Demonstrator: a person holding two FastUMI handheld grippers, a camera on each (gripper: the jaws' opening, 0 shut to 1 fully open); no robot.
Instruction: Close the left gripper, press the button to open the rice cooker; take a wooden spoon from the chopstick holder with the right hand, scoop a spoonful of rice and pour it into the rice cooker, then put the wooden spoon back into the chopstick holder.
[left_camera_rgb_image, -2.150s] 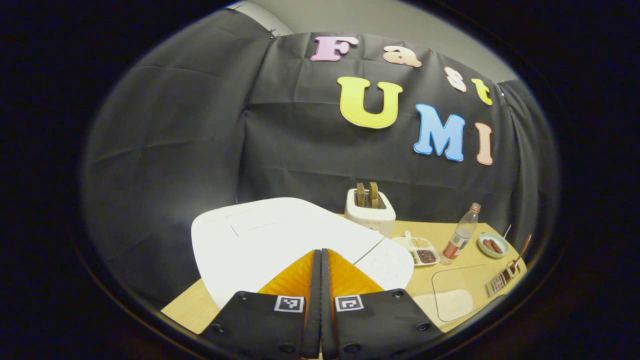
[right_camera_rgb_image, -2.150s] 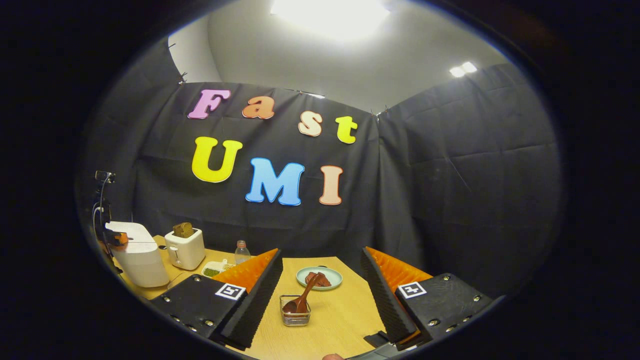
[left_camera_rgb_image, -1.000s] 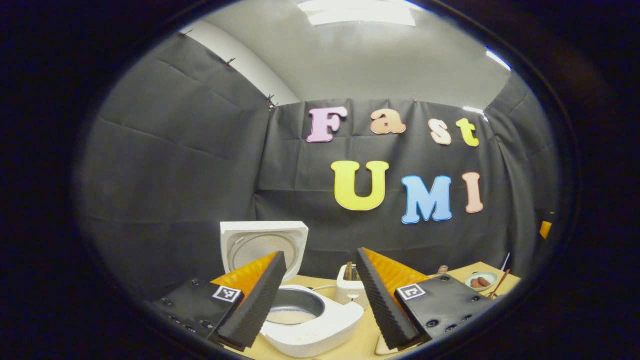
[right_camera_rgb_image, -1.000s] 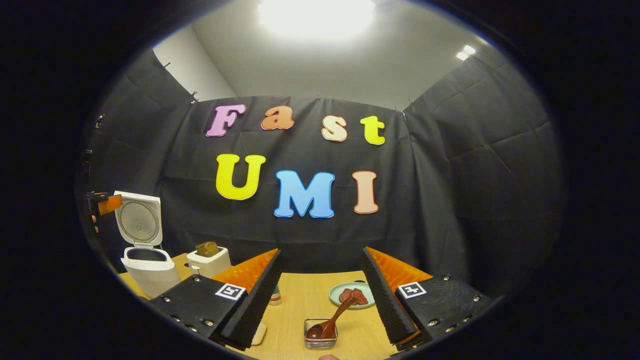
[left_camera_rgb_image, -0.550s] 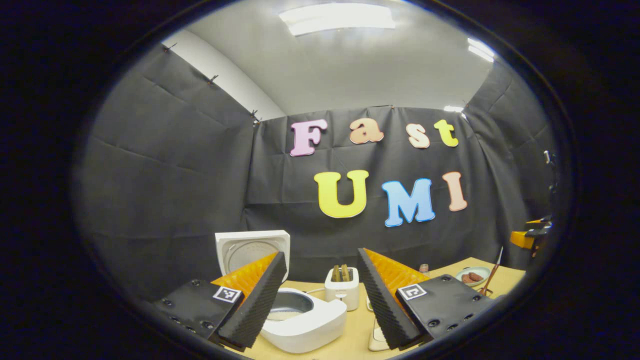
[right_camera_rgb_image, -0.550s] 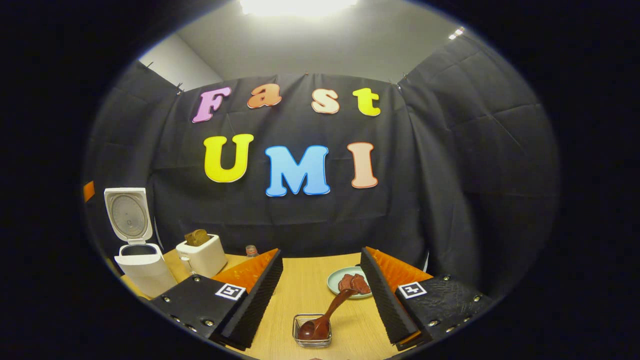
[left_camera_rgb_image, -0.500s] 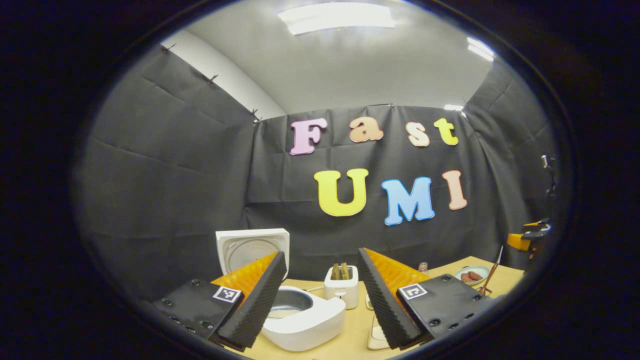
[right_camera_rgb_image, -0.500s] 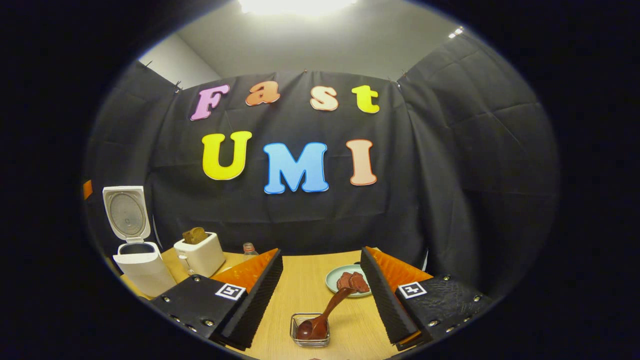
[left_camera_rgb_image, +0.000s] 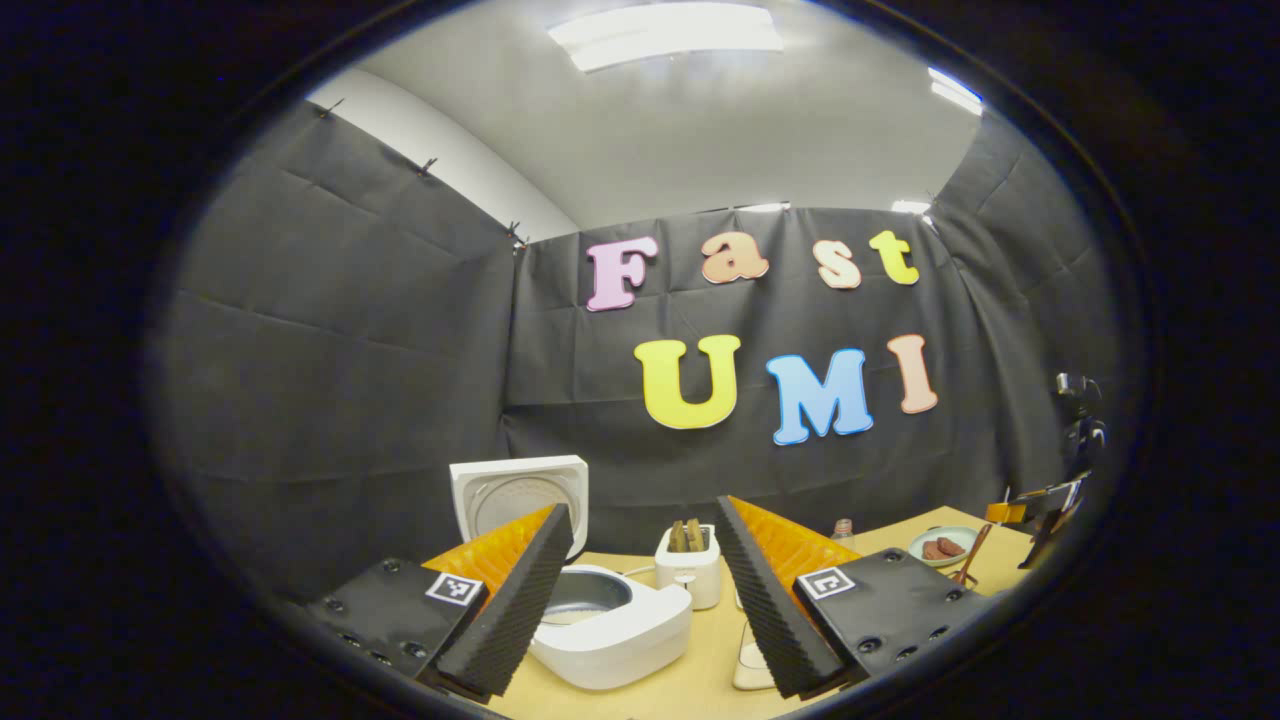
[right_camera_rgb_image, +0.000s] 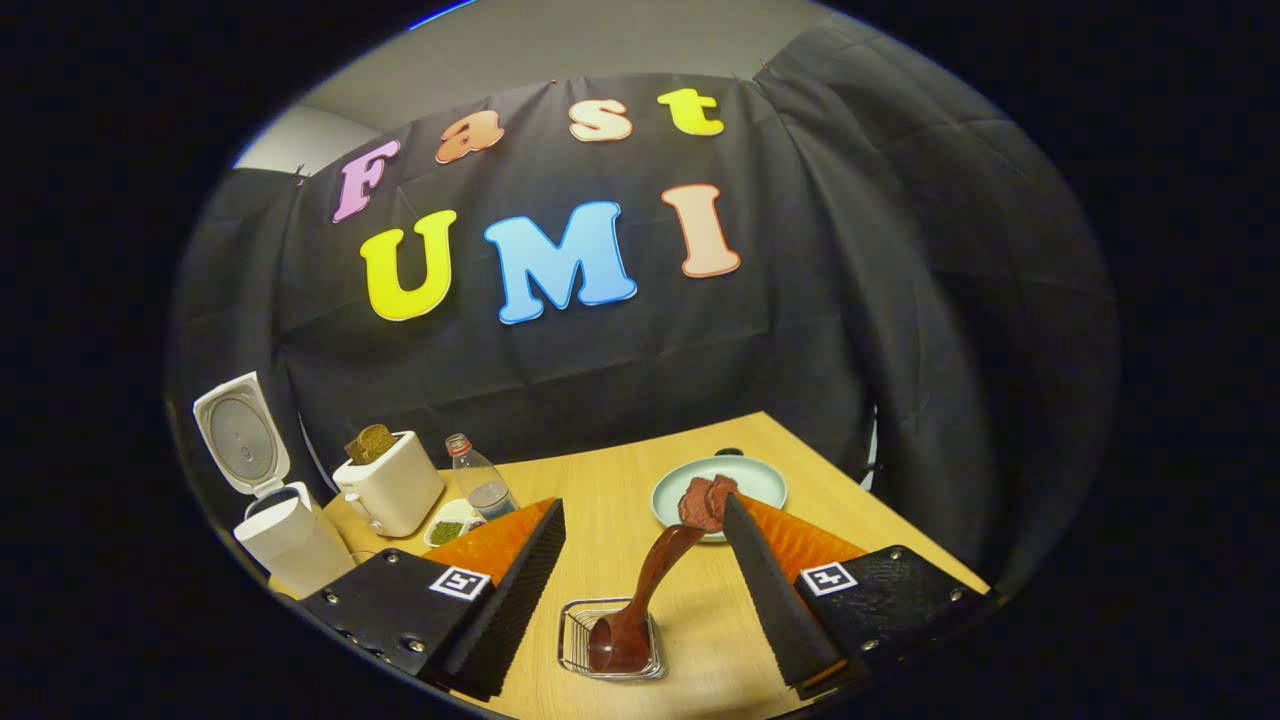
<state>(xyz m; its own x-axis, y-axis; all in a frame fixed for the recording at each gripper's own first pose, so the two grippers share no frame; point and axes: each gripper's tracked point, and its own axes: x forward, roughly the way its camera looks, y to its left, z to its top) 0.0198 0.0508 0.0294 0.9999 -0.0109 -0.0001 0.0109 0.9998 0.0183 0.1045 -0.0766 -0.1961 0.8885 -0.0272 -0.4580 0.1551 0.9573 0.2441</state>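
- Left gripper view: light comes from a long ceiling panel (left_camera_rgb_image: 665, 32) overhead, blown out to flat white; a second strip (left_camera_rgb_image: 955, 92) glares at upper right.
- Booth cloth reads dim and grey, its folds softly lit; table (left_camera_rgb_image: 700, 680) evenly lit, shadows faint.
- Right gripper view: darker overall — the tabletop (right_camera_rgb_image: 640, 500) is the brightest area, with soft shadow under the wire holder (right_camera_rgb_image: 575, 640).
- Strong fisheye bend toward the rims; straight seams curve.
- Edges soften and darken; the centre stays sharp, no motion blur.
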